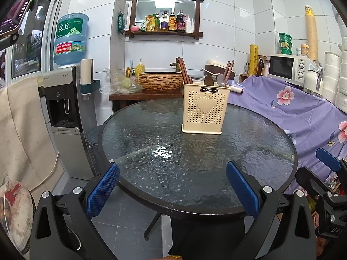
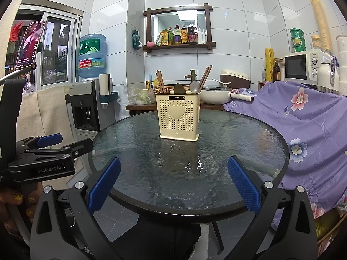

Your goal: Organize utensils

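Chopsticks (image 2: 161,82) and spoons (image 2: 194,86) stand in the cream holder (image 2: 179,118) far ahead on the glass table (image 2: 249,130), so the left gripper (image 1: 172,186) and right gripper (image 2: 173,184) hang back, wide open, holding nothing.

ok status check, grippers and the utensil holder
Left gripper and right gripper open, empty. Utensil holder upright on glass table, chopsticks and spoons inside. Nothing in the way.

Tabletop (image 1: 151,130) bare; only caddy (image 1: 205,108) obstructs.
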`<state>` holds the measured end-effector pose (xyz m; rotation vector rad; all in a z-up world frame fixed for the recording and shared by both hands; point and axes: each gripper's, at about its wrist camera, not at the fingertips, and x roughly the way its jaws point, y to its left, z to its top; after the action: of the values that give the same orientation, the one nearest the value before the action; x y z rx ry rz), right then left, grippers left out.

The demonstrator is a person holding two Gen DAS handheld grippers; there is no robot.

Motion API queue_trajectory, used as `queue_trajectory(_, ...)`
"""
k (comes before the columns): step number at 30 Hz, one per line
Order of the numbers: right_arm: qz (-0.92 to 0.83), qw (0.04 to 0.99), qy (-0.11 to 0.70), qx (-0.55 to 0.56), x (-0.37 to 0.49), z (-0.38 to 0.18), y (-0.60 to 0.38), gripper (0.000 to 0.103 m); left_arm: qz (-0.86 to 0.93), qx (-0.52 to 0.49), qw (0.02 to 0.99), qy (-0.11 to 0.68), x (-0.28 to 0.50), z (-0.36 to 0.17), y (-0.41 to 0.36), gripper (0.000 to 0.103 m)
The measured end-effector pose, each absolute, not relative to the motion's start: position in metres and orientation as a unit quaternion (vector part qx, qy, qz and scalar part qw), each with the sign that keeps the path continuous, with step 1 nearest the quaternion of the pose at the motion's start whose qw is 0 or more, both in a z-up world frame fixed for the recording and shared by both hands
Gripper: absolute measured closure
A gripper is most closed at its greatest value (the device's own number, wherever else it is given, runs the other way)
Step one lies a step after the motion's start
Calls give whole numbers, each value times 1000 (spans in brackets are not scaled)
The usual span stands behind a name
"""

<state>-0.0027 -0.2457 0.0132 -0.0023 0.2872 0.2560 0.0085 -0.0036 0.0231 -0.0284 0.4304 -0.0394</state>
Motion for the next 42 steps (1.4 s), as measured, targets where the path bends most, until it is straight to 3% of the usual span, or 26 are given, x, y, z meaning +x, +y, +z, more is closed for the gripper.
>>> queue_trajectory(42, 127, 981, 148, 0, -1, 11, -249, 6, -20, -12, 977, 214, 8, 22, -4, 6)
